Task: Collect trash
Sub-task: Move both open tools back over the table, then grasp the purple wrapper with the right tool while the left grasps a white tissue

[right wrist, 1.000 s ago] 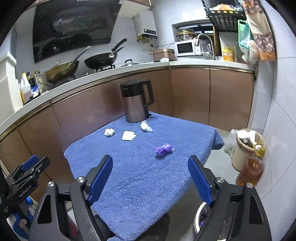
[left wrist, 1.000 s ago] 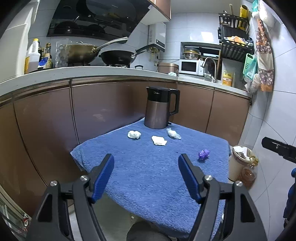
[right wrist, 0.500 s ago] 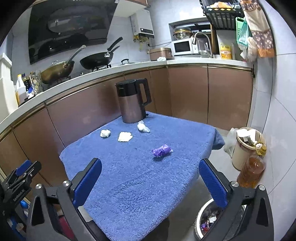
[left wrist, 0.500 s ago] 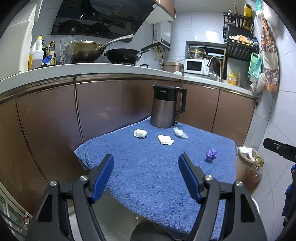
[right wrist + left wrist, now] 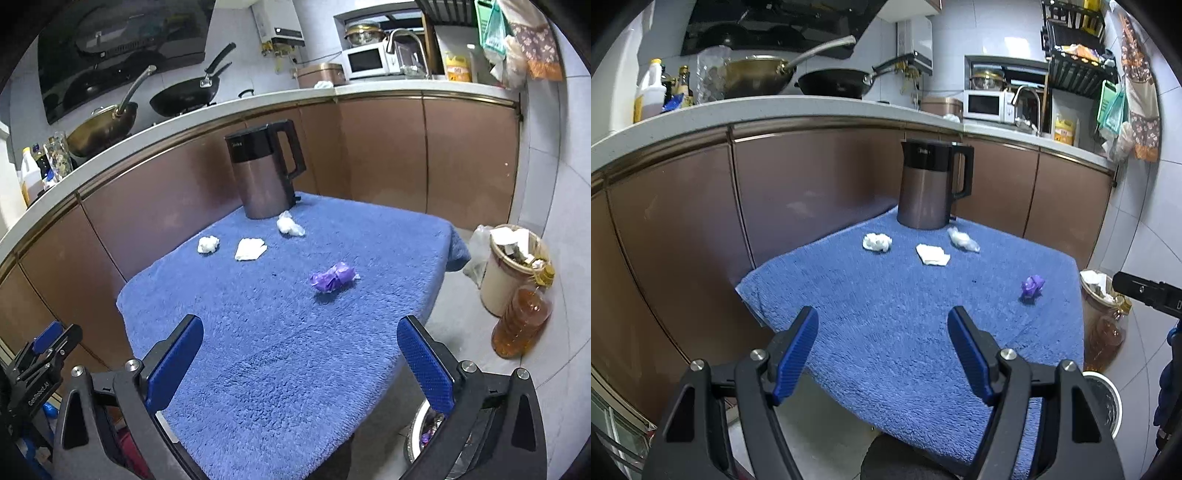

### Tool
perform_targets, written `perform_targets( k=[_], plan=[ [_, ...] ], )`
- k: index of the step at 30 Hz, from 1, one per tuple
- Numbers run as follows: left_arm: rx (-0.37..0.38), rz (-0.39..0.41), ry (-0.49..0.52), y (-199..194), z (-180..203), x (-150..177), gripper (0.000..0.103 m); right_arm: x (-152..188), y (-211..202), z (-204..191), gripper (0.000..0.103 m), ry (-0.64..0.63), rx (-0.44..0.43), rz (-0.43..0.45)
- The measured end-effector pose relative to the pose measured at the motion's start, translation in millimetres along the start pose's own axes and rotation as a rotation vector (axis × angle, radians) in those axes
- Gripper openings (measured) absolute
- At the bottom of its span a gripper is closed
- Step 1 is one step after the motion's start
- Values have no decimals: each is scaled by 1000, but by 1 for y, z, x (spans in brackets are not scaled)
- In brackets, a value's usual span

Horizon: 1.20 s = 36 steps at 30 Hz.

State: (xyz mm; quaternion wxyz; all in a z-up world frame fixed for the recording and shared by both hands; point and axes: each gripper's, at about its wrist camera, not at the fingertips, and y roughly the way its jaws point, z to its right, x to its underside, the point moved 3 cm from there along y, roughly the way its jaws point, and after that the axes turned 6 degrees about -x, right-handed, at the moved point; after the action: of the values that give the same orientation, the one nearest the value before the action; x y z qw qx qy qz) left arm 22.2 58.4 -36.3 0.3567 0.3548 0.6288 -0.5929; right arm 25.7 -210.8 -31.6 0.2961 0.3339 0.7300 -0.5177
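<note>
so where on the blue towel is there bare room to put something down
The near half of the blue towel is bare, from its front edge up to the purple wrapper. The right side beyond the wrapper, toward the drooping corner, is also free. It is crowded at the back: three white tissue wads lie in front of the kettle.
</note>
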Motion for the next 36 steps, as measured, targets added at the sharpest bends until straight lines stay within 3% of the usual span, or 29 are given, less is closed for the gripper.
perform_targets(
  k=[11,27,36],
  plan=[
    [21,-107,57,65,16,1,71,-1,58,23,103,52,-26,-73],
    [128,-213,130,161,57,-19,71,-14,144,62,102,89,-56,-139],
    [179,-237,154,249,85,-57,71,-30,192,79,90,110,-85,-155]
  ],
)
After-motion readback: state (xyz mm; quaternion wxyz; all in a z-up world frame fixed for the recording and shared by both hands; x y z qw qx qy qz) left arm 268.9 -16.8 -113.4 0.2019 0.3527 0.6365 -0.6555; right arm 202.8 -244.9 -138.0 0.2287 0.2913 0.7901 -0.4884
